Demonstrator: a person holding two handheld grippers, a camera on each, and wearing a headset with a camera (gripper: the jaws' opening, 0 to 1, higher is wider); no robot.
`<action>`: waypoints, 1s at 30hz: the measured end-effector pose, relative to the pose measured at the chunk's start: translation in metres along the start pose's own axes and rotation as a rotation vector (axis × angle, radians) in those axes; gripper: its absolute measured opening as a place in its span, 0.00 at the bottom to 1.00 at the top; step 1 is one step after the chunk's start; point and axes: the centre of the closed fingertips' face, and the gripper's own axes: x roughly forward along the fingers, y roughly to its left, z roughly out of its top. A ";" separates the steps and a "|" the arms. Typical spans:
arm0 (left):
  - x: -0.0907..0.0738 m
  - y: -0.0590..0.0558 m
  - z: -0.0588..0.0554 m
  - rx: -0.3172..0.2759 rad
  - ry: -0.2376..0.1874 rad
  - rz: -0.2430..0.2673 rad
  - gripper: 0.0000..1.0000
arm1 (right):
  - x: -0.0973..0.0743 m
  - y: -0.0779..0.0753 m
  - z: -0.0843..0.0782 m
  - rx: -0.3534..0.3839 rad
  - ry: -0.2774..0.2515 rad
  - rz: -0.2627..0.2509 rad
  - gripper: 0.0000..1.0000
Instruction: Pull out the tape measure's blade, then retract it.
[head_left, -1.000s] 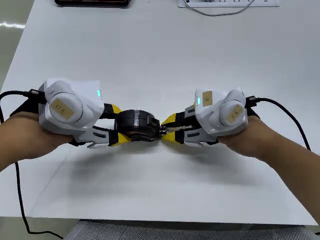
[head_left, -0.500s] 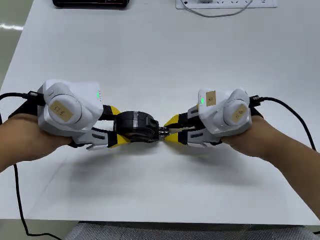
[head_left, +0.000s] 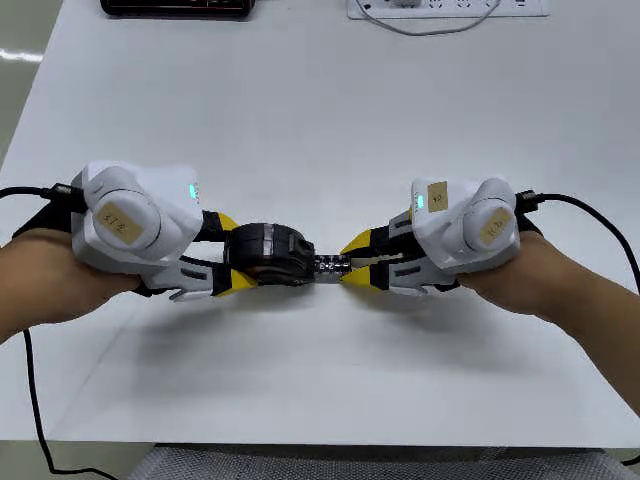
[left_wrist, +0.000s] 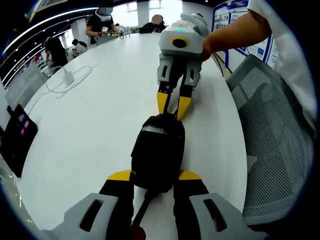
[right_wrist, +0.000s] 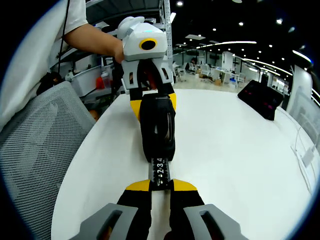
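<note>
Between the two tools, in the head view, the tape (head_left: 272, 253) is sitting over the counter (head_left: 320, 120). The left tool (head_left: 238, 252) is clamping it, and the right tool (head_left: 352, 263) is pinching the blade (head_left: 330, 265), with a short length drawn out.

Ahead of the left tool, in its own view, the tape is lying deep between closed jaws.

Just past the right tool's tips, in its view, the numbered blade is lying flat in a narrow pinch. That pinch is looking like the weak spot. A pull off-line risks the blade slipping free and snapping back, or the tape twisting loose.
</note>
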 end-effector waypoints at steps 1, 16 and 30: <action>0.000 0.000 0.000 -0.001 0.000 0.000 0.25 | -0.001 0.000 -0.001 0.005 0.001 -0.001 0.09; 0.000 0.000 0.000 -0.002 0.005 0.001 0.25 | -0.015 0.001 -0.008 0.007 0.026 -0.008 0.09; 0.000 -0.001 0.001 0.002 0.007 0.004 0.25 | -0.026 0.002 -0.015 0.008 0.041 -0.022 0.09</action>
